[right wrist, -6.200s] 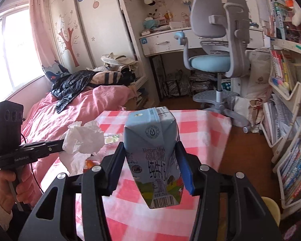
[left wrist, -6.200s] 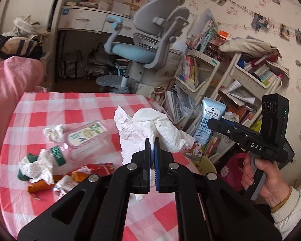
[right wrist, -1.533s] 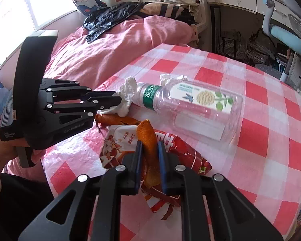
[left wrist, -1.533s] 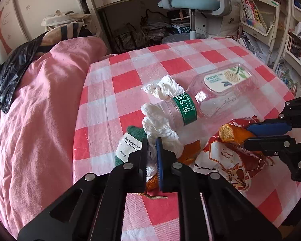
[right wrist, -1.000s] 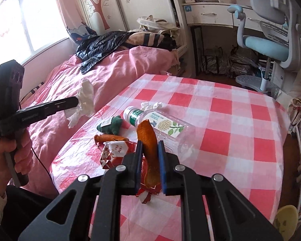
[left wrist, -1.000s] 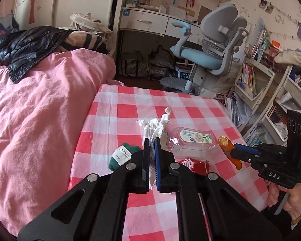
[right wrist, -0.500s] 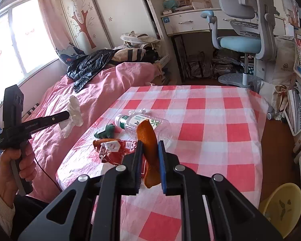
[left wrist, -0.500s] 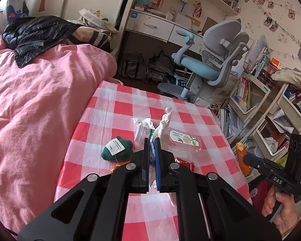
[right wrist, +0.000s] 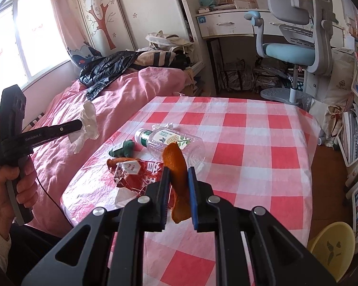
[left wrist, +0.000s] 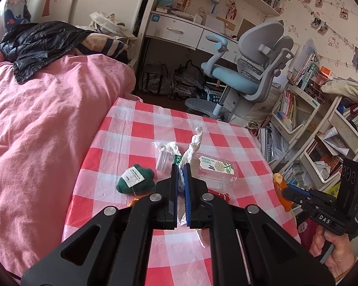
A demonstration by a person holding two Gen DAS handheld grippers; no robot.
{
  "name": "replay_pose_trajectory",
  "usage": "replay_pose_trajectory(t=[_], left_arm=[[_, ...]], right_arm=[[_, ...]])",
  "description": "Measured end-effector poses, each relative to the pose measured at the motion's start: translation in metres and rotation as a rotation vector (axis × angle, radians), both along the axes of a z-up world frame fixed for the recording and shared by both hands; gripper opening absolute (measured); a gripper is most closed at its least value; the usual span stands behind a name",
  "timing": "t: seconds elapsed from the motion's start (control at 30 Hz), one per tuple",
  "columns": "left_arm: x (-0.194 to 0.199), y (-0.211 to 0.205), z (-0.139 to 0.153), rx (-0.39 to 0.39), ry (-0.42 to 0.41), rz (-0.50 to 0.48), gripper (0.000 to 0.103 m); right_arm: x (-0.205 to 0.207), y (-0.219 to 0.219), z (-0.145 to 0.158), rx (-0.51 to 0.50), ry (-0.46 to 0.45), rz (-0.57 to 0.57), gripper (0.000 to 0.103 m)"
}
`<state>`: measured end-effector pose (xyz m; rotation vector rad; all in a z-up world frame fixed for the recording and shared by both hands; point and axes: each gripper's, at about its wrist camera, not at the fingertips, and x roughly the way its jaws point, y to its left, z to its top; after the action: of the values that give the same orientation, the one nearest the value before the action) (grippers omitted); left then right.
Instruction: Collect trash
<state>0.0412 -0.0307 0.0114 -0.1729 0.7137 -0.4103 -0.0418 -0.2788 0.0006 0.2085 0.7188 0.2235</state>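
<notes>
Midway, I judge: left gripper (left wrist: 181,166) pinches a tissue wad (right wrist: 88,121), right gripper (right wrist: 177,170) clamps orange peel (right wrist: 176,166), both lifted off the table (right wrist: 250,143); bottle (right wrist: 171,141), red wrapper (right wrist: 136,171) and green lump (left wrist: 134,182) still lie there.

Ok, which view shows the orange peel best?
The right wrist view: the orange peel fills the centre, pinched upright between the right gripper fingers, curl and both ends visible. The left wrist view shows the peel small and side-on at the right edge, beyond the table.
</notes>
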Motion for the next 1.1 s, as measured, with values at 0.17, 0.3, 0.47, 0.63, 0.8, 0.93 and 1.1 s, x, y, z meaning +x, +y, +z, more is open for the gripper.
replay_pose_trajectory(t=[0.17, 0.3, 0.47, 0.63, 0.8, 0.93, 1.1], left_arm=[[0.0014, -0.0034, 0.0002, 0.0, -0.005, -0.007, 0.005], [0.0011, -0.003, 0.0009, -0.005, -0.011, -0.01, 0.005], [0.0001, -0.0041, 0.0023, -0.009, -0.019, -0.019, 0.005], [-0.0001, -0.0051, 0.003, -0.011, -0.025, -0.024, 0.005], [-0.0003, -0.0056, 0.0037, -0.013, -0.026, -0.025, 0.005], [-0.0002, -0.0074, 0.0051, -0.016, -0.028, -0.029, 0.005], [-0.0001, -0.0087, 0.0063, -0.012, -0.027, -0.031, 0.005]], right_arm=[[-0.0006, -0.0031, 0.0001, -0.003, -0.002, -0.004, 0.016], [-0.0005, -0.0039, 0.0001, -0.006, -0.001, -0.006, 0.016], [-0.0004, -0.0038, 0.0001, -0.006, -0.001, -0.006, 0.016], [-0.0002, -0.0032, 0.0001, -0.007, -0.001, -0.007, 0.016], [-0.0001, -0.0027, 0.0001, -0.006, -0.001, -0.006, 0.016], [-0.0001, -0.0023, 0.0002, -0.006, -0.002, -0.008, 0.016], [-0.0002, -0.0066, 0.0015, -0.003, -0.008, -0.009, 0.016]])
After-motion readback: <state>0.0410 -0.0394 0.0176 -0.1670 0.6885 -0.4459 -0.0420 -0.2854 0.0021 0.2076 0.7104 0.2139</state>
